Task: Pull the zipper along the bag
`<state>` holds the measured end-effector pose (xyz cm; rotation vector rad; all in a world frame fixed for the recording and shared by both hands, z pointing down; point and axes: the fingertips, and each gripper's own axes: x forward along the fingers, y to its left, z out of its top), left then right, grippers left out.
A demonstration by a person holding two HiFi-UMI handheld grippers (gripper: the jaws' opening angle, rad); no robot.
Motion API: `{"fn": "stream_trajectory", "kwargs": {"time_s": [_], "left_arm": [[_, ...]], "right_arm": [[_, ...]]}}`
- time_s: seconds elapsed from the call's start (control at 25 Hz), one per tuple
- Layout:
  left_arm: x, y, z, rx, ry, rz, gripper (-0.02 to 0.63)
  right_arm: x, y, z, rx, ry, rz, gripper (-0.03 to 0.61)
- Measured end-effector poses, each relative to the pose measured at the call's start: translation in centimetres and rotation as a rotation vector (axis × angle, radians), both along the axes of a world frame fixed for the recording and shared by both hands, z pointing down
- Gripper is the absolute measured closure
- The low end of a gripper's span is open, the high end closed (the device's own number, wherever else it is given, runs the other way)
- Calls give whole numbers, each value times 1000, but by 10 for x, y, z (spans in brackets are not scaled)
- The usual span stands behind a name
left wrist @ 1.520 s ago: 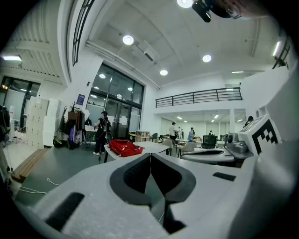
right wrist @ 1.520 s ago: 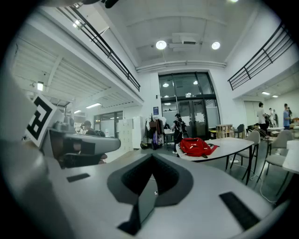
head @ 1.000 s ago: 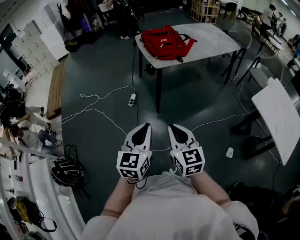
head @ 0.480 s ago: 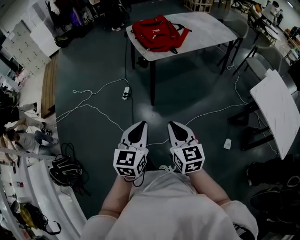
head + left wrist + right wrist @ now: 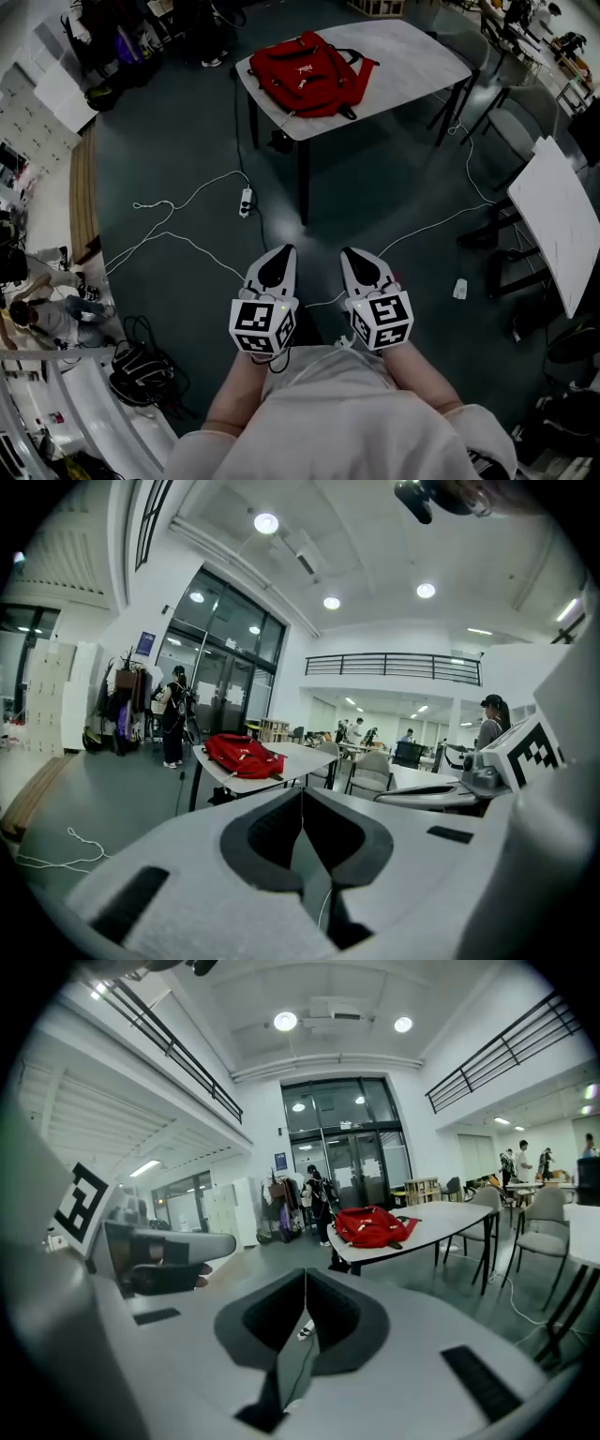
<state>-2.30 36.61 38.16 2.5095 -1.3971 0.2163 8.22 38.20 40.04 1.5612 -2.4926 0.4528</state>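
Lying on the table (image 5: pixel 412 58), the red bag (image 5: pixel 305 75) sits well apart from both tools; left gripper (image 5: pixel 281 251) and right gripper (image 5: pixel 354 253) hover side by side, jaws pressed together, empty.

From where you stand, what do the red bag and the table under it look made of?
Red bag: probably woven fabric, matte; it slumps softly and has straps. Table: pale smooth top, faintly mottled, maybe laminate; thin dark legs, likely metal.
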Motion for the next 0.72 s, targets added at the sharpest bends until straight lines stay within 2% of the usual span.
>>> {"fn": "stream_trajectory", "kwargs": {"time_s": [0.24, 0.44, 0.72], "left_arm": [[-40, -100, 1, -20, 5, 45, 592], [-76, -182, -6, -27, -11, 95, 592], [-106, -254, -14, -62, -13, 154, 592]], "right_arm": [[-36, -88, 10, -56, 3, 53, 551], [-69, -165, 4, -66, 30, 107, 551], [-104, -239, -14, -85, 26, 152, 551]]}}
